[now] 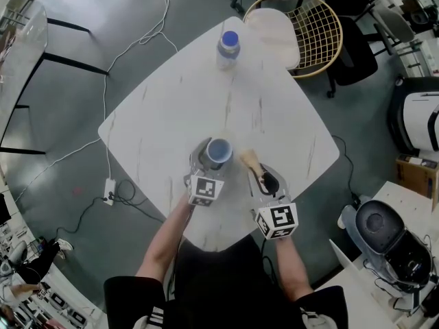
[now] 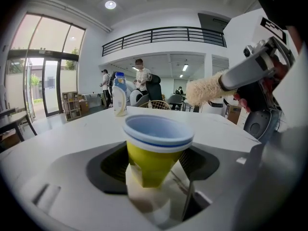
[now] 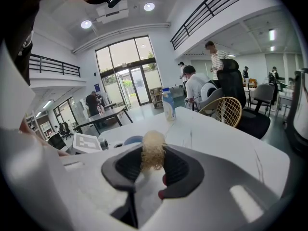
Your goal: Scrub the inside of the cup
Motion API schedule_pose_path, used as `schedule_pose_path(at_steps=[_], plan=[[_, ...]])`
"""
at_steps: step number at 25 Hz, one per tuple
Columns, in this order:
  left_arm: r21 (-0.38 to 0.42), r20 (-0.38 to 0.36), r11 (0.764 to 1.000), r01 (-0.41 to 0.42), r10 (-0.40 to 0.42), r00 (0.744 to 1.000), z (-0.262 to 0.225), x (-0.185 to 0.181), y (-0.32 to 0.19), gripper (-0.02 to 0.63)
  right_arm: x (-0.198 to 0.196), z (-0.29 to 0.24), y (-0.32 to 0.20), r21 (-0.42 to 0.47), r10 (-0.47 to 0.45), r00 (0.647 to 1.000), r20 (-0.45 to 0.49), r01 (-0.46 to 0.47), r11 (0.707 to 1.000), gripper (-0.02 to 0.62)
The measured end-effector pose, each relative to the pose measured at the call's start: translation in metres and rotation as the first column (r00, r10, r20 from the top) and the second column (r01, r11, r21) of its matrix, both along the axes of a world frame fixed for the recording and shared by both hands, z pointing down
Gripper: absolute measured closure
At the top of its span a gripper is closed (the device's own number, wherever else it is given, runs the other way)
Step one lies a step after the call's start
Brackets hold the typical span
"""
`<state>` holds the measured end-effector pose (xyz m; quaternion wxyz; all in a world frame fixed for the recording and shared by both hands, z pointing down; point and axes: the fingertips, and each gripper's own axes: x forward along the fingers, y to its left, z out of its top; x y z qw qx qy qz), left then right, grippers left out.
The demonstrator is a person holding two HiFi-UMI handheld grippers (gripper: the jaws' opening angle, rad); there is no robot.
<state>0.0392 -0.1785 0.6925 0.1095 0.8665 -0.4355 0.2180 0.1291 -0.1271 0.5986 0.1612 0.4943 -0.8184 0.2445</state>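
Note:
A yellow paper cup (image 1: 219,151) with a pale blue inside stands upright on the white table (image 1: 171,108), near its front edge. My left gripper (image 1: 210,166) is open around it. In the left gripper view the cup (image 2: 156,148) sits between the dark pads (image 2: 108,165), which lie close to its sides. My right gripper (image 1: 265,181) is shut on a brush (image 1: 249,160) just right of the cup. Its pale bristle head (image 2: 207,89) hovers beside and above the cup's rim. In the right gripper view the brush (image 3: 153,150) sticks up between the jaws, and the cup's rim (image 3: 132,140) shows behind.
A plastic bottle (image 1: 228,49) with a blue cap stands at the table's far corner. A wire chair (image 1: 302,29) is behind it. Cables and a power strip (image 1: 110,190) lie on the floor at left. Several people (image 2: 142,78) are far off in the room.

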Motion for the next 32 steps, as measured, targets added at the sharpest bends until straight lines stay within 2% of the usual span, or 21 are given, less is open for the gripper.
schedule_pose_path(at_steps=[13,20,32], plan=[[-0.018,0.035,1.0,-0.023,0.024,0.999,0.007,0.001,0.004,0.252,0.002,-0.008,0.004,-0.002,0.018,1.0,0.022,-0.018,1.0,0.488],[-0.039,0.041,0.999,-0.013,0.014,0.999,0.009,-0.011,0.016,0.249,-0.001,-0.014,0.011,0.014,0.024,1.0,0.018,-0.024,1.0,0.488],[-0.012,0.037,1.0,-0.025,0.026,0.999,-0.024,-0.026,0.044,0.289,-0.009,-0.035,0.039,0.05,0.045,0.999,0.009,-0.046,0.998,0.488]])
